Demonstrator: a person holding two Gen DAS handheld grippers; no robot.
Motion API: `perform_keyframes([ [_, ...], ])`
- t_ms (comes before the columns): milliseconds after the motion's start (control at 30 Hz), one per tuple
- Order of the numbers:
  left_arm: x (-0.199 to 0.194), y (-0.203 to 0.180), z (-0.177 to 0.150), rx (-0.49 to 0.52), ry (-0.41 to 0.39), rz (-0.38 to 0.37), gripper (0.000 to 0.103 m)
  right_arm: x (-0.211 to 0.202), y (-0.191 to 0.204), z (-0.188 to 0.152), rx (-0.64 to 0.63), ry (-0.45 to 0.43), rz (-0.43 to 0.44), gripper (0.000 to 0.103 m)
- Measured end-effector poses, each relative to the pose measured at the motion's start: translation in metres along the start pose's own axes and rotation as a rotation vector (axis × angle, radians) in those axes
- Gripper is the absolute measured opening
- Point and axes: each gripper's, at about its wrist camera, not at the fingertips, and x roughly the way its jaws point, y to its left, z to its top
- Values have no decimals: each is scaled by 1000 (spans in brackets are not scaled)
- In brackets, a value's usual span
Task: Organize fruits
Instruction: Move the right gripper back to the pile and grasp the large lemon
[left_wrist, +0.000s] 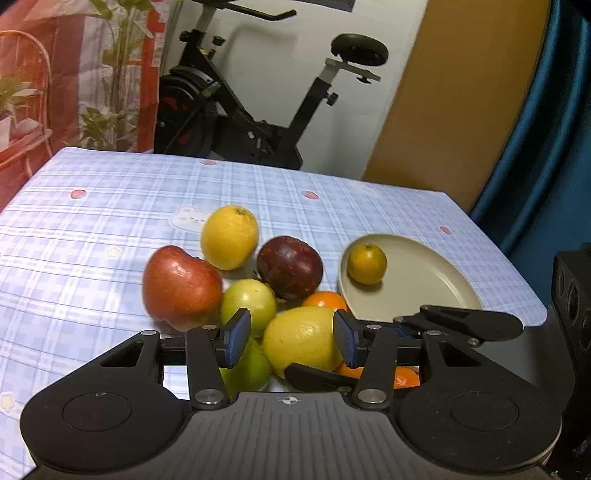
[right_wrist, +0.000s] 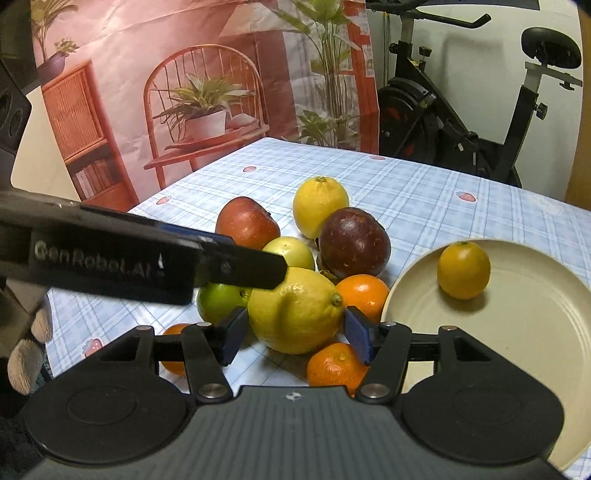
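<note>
1. Fruit lies heaped near the front of the table (left_wrist: 92, 206) in your left wrist view: a red apple (left_wrist: 181, 286), a dark red apple (left_wrist: 290, 266), a far lemon (left_wrist: 229, 237), a pale green fruit (left_wrist: 248, 301), and a large near lemon (left_wrist: 301, 339). One small yellow citrus (left_wrist: 366, 264) already sits on the cream plate (left_wrist: 436, 273) to the right of the heap.
2. Your left hand-held gripper (left_wrist: 291, 341) has its jaws apart, with the near lemon showing between them; neither pad seems to press on it, so you hold nothing here.
3. Your right wrist view shows the same near lemon (right_wrist: 295, 310) between the jaws of the right hand-held gripper (right_wrist: 293, 334), also apart and not yet clamped. The left tool's black finger crosses above the lemon's left shoulder.
4. Two mandarins (right_wrist: 334, 365) flank it, and the plate (right_wrist: 517, 350) lies just to its right.
5. Lemon is firm, fairly heavy and waxy, so it may roll or slip. Take it across its widest middle, not by the tapered ends, and squeeze moderately.
</note>
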Motion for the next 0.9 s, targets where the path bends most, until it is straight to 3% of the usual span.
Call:
perform_keyframes([
  [467,16,0,1,4,33,-54,53,2,-3,-2,27,-20,7,60],
  [900,17,-9,-5,68,13,-19,59,5,-4,-6,69,-25,2,61],
])
